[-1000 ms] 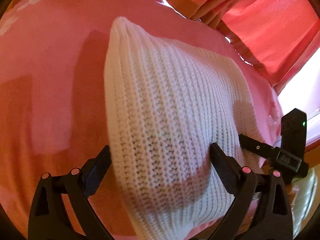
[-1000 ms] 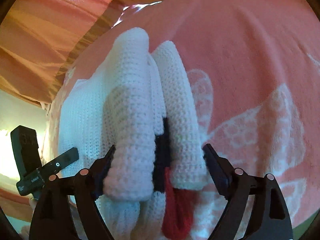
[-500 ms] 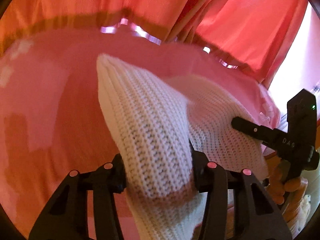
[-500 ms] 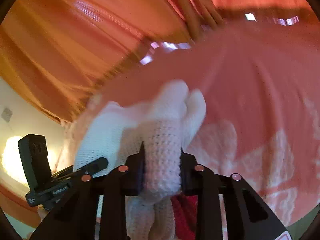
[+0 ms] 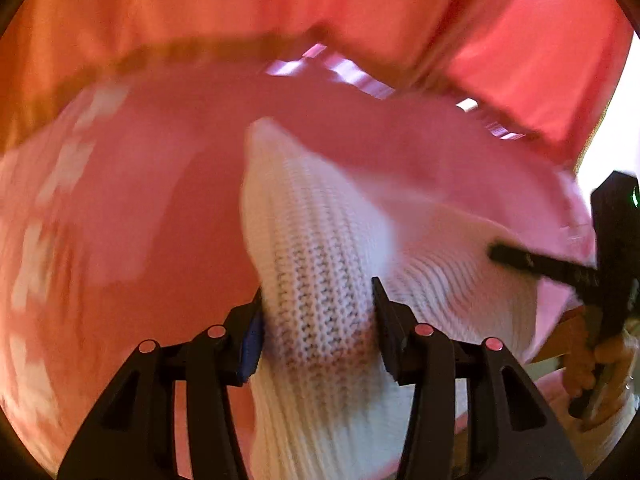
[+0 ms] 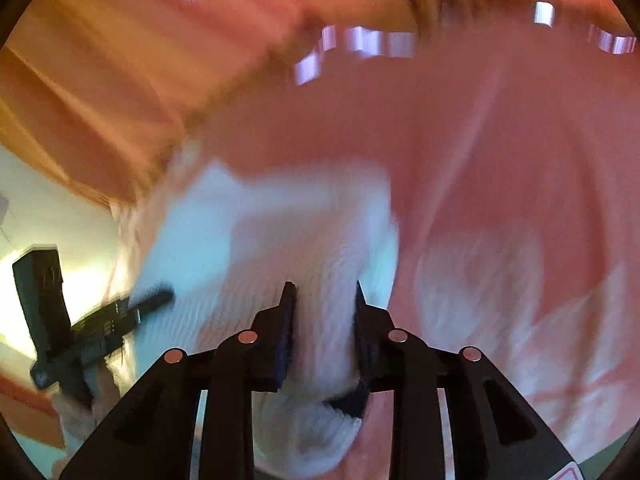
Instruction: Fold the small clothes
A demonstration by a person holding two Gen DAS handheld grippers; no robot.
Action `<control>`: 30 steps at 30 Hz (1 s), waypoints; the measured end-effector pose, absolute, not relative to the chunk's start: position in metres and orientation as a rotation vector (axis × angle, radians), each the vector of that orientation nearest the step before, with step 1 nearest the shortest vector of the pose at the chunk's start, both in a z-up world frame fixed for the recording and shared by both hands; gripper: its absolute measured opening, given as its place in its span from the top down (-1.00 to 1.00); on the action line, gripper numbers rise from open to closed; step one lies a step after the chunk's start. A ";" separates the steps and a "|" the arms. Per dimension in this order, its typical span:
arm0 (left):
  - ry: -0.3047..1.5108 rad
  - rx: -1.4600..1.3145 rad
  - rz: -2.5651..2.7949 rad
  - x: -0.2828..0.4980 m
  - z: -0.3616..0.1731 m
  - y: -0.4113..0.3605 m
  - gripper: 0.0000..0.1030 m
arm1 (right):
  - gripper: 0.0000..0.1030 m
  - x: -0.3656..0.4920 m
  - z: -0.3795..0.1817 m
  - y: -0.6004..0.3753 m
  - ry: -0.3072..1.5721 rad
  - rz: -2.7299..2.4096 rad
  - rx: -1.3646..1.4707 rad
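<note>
White knit garment (image 5: 320, 280) pinched between left hand-held gripper (image 5: 318, 304) fingers; right hand-held gripper (image 6: 324, 300) clamped its other end, apparently above pink bedspread (image 5: 140, 200); blurred.

The right hand-held gripper (image 6: 324, 300) pinches a bunched fold of the white knitted garment (image 6: 280, 240) between its black fingers (image 6: 286, 320). The knit hangs blurred above a pink patterned bedspread (image 6: 500, 160). At far left, the left hand-held gripper (image 6: 96, 320) reaches toward the knit's edge, orange curtains (image 6: 120, 60) behind.

White ribbed knit garment (image 5: 320, 248); pink bedsheet (image 5: 132, 200) with pale print.
</note>
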State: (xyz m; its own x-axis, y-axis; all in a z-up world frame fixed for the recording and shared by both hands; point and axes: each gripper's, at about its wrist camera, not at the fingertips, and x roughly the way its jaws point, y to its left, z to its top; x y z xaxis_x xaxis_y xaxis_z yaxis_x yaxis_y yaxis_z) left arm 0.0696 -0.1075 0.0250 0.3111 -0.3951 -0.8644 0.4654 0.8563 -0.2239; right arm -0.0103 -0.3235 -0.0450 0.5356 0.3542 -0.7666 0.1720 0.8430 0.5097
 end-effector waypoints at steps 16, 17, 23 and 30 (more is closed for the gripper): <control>1.188 -0.154 -0.626 0.089 -0.008 -0.036 -0.32 | 0.72 -0.061 -0.068 -0.255 0.985 0.128 0.721; 1.178 -0.167 -0.639 0.087 -0.004 -0.035 -0.32 | 0.73 -0.063 -0.057 -0.254 0.948 0.165 0.754; 1.134 -0.173 -0.669 0.080 0.008 -0.033 -0.46 | 0.72 -0.082 -0.049 -0.237 0.962 0.109 0.669; 1.140 -0.111 -0.658 0.092 -0.002 -0.051 -0.61 | -0.08 -0.083 -0.060 -0.243 0.952 -0.018 0.595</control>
